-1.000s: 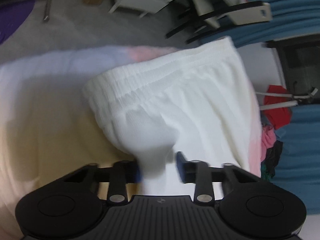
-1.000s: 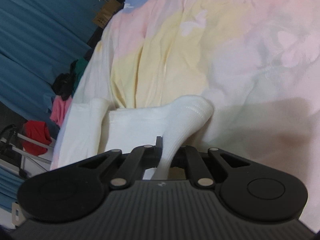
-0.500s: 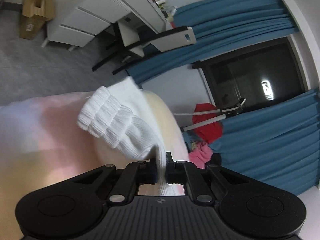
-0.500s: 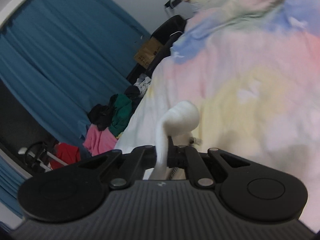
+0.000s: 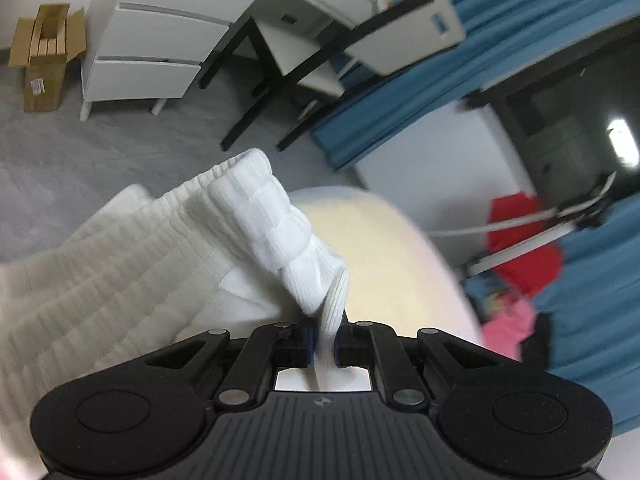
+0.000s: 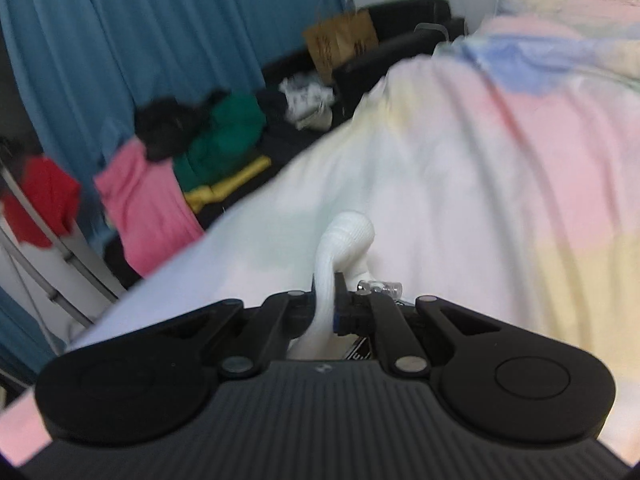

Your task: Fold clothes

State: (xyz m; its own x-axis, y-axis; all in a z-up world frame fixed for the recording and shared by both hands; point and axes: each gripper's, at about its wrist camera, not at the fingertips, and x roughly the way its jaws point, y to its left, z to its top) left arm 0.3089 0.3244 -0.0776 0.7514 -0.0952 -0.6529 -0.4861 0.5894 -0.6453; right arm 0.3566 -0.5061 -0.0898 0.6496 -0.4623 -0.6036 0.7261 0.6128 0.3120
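A: In the left wrist view, what is being gripped, and how should the carry be done?

B: The left gripper point(image 5: 324, 340) is seen pinching a bunched edge of the white ribbed garment point(image 5: 256, 220); its jaws have just been opening a little, yet cloth is pressed between the pads. The rest of the garment is draped to the left, over the pastel bedspread point(image 5: 380, 248), with the floor, a white drawer unit point(image 5: 156, 40) and a black chair point(image 5: 304, 60) beyond. The pinch is best kept firm, so the thick ribbing is not let slip while the fold is carried across.

A: And in the right wrist view?

B: The right gripper point(image 6: 330, 308) is shown with its jaws pressed together on a thin white loop of the same garment, which stands up just above the fingers. The bedspread point(image 6: 500, 168) is spread ahead; a heap of coloured clothes point(image 6: 180, 152) is seen by the blue curtain point(image 6: 120, 32).

A: What is called for next?

B: Judging from the task, both corners should be held level and taut, then lowered together onto the bed so that the edges are matched.
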